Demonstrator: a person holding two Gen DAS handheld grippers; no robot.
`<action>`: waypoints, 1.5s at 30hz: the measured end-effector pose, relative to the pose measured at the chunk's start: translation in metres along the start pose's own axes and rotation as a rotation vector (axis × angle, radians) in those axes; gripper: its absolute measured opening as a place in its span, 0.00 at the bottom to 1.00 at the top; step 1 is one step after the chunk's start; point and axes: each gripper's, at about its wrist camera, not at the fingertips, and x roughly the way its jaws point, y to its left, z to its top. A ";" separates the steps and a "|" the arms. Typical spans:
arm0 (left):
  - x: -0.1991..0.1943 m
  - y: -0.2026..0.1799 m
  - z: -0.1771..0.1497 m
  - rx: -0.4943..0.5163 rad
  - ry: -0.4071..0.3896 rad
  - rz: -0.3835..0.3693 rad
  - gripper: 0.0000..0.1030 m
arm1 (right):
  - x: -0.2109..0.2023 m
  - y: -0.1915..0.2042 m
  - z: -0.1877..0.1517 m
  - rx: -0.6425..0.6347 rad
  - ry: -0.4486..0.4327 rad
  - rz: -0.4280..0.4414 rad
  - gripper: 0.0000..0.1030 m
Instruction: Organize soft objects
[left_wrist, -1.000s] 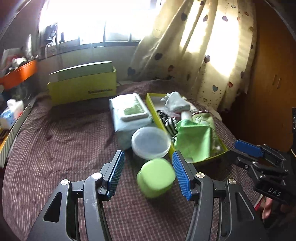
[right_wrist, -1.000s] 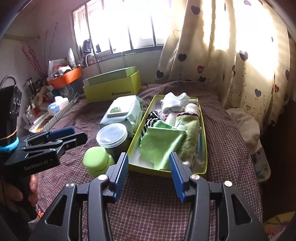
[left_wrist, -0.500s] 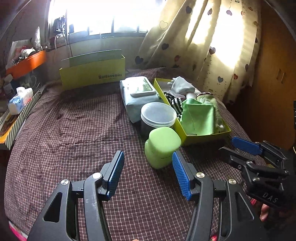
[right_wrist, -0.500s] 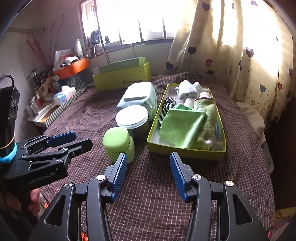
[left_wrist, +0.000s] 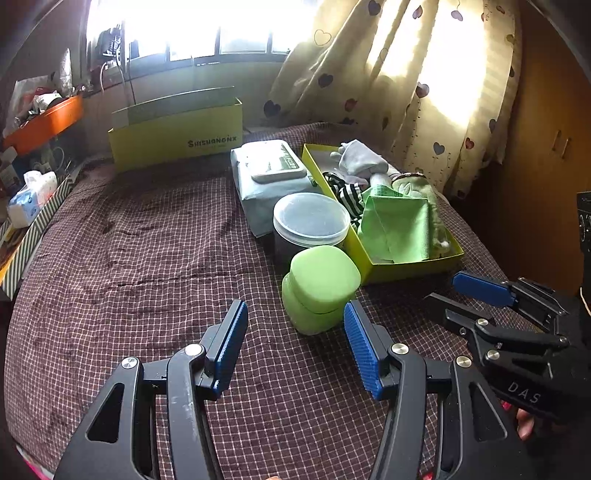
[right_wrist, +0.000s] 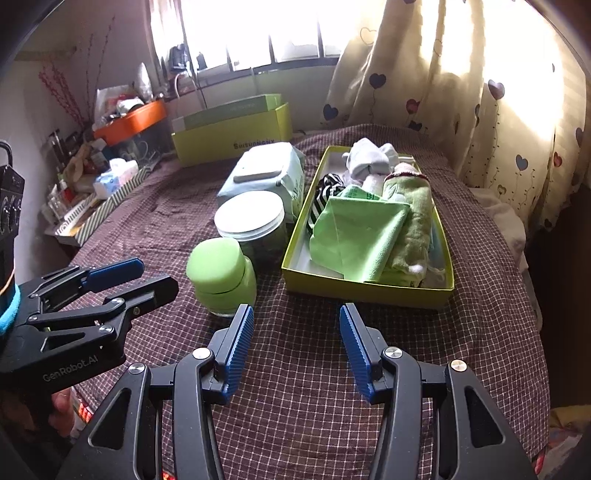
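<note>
A yellow-green tray (right_wrist: 369, 291) (left_wrist: 406, 271) on the checked cloth holds soft things: a folded green cloth (right_wrist: 354, 236) (left_wrist: 395, 225), a green towel (right_wrist: 413, 221), a striped sock (right_wrist: 325, 192) (left_wrist: 345, 194) and white socks (right_wrist: 369, 158) (left_wrist: 358, 158). My left gripper (left_wrist: 295, 328) is open and empty, just short of a green jar (left_wrist: 319, 288) (right_wrist: 221, 277). My right gripper (right_wrist: 296, 328) is open and empty, short of the tray's near wall. Each gripper shows in the other's view, the left (right_wrist: 125, 277) and the right (left_wrist: 458, 291).
A clear lidded tub (left_wrist: 310, 221) (right_wrist: 251, 218) and a wet-wipes pack (left_wrist: 269, 177) (right_wrist: 266, 173) stand left of the tray. A yellow-green box (left_wrist: 177, 136) (right_wrist: 232, 129) is at the back. Cluttered shelves (right_wrist: 92, 177) line the left edge. Heart curtains (right_wrist: 461, 74) hang behind.
Both grippers have pulled back from the tray and jar, which now look farther away. Both stay open and empty.
</note>
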 end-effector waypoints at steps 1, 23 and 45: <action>0.002 0.000 0.001 0.000 0.003 0.001 0.54 | 0.002 0.000 0.000 -0.002 0.004 0.001 0.47; 0.017 -0.004 0.005 0.005 0.034 -0.005 0.54 | 0.015 -0.004 0.005 -0.016 0.026 0.014 0.47; 0.021 -0.004 0.002 0.012 0.060 0.017 0.54 | 0.015 -0.001 0.003 -0.024 0.035 0.012 0.47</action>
